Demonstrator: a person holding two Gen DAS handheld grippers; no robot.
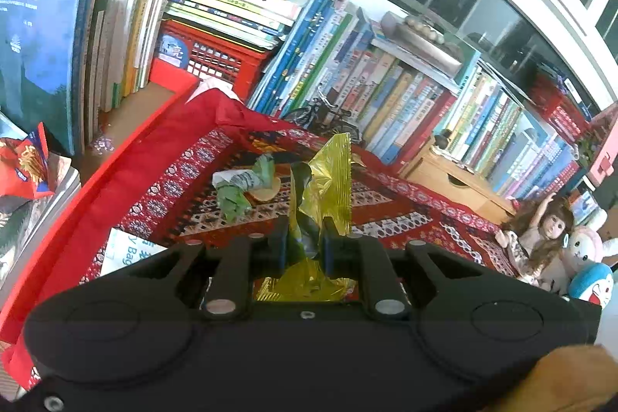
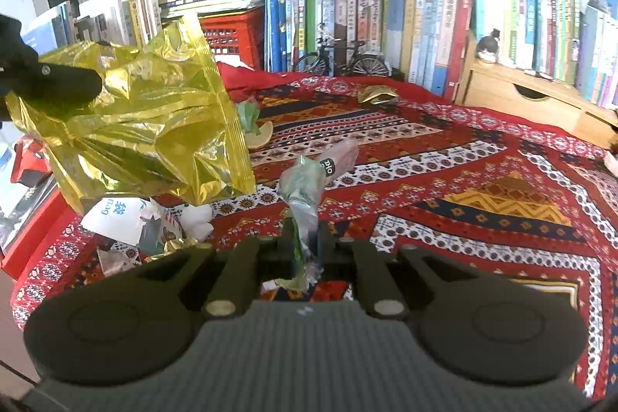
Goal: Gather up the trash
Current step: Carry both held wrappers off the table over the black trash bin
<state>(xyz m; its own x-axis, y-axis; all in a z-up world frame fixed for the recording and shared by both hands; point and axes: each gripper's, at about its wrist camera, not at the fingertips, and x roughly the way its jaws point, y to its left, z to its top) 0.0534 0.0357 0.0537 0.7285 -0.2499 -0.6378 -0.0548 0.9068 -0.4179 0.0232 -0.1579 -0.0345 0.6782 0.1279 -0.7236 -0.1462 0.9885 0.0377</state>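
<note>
Tabletop [image 2: 483, 180] under a red patterned woven cloth carries scattered litter before rows of upright books [image 2: 386, 22]. Left hand-held gripper [image 1: 306, 242] pinches a crinkled yellow foil bag [image 1: 328, 180] raised at the left; right hand-held gripper [image 2: 305, 246] pinches a crumpled green-and-clear plastic wrapper [image 2: 305, 188] near the middle.

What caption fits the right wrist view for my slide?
Right gripper shut on a crumpled green-and-clear wrapper above the patterned cloth; left gripper holds a gold foil bag.
</note>
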